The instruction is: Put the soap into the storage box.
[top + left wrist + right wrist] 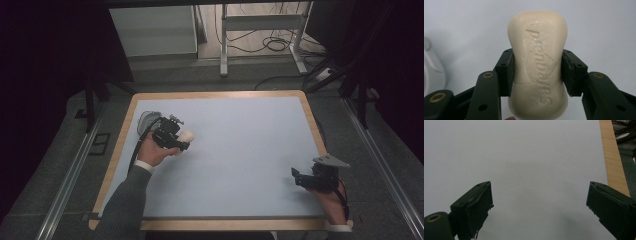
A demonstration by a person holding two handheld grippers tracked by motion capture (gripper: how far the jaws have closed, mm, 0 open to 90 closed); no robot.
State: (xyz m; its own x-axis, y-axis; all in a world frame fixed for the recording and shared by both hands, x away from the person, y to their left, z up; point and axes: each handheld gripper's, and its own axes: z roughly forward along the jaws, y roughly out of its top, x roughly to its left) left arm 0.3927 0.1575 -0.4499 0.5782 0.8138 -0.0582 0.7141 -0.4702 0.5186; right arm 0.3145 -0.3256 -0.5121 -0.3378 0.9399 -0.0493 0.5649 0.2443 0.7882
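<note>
Soap clamped in the left gripper [537, 72], over the desk's [240, 150] left side.

The cream soap bar [538, 65] sits pinched between both jaws, its lower end cut off. The right gripper [539, 210] is spread wide apart. A pale object [146, 120] behind the hand is indistinct.

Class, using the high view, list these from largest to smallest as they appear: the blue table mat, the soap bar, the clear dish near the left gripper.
1. Blue table mat, by far the largest.
2. Clear dish, partly hidden behind the left gripper.
3. Soap bar, partly hidden between the jaws, so its rank below the dish is unsure.
</note>
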